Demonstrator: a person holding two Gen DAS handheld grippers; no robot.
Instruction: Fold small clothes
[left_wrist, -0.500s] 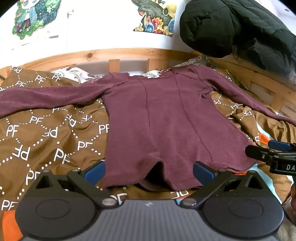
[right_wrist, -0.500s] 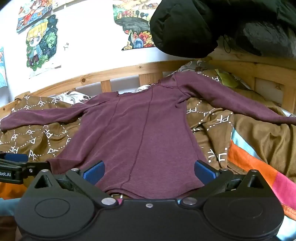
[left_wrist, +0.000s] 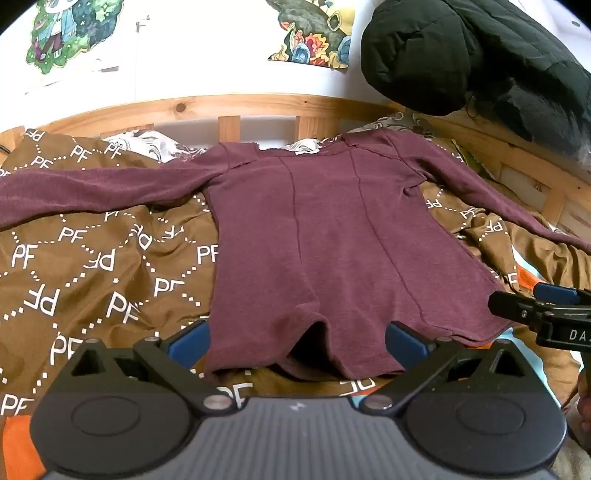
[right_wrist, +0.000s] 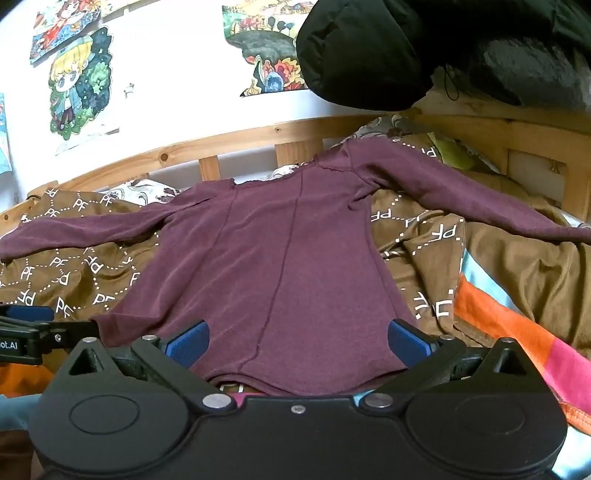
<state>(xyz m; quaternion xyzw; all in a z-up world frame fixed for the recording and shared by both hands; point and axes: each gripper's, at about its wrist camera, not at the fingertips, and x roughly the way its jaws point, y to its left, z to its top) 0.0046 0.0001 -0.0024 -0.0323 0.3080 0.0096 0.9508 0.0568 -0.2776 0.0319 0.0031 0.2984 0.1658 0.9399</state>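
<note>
A maroon long-sleeved top (left_wrist: 325, 236) lies flat on the bed, neck toward the headboard, both sleeves spread out; it also shows in the right wrist view (right_wrist: 280, 266). My left gripper (left_wrist: 297, 341) is open, its blue pads either side of the hem's left part, just above the cloth. My right gripper (right_wrist: 297, 341) is open over the hem's right part. The right gripper also shows at the right edge of the left wrist view (left_wrist: 535, 310). The left gripper shows at the left edge of the right wrist view (right_wrist: 33, 328).
A brown "PF" patterned blanket (left_wrist: 92, 266) covers the bed. A wooden headboard (left_wrist: 229, 110) runs behind. A black puffy jacket (left_wrist: 461, 51) hangs at the upper right. An orange and pink blanket (right_wrist: 517, 332) lies at the right.
</note>
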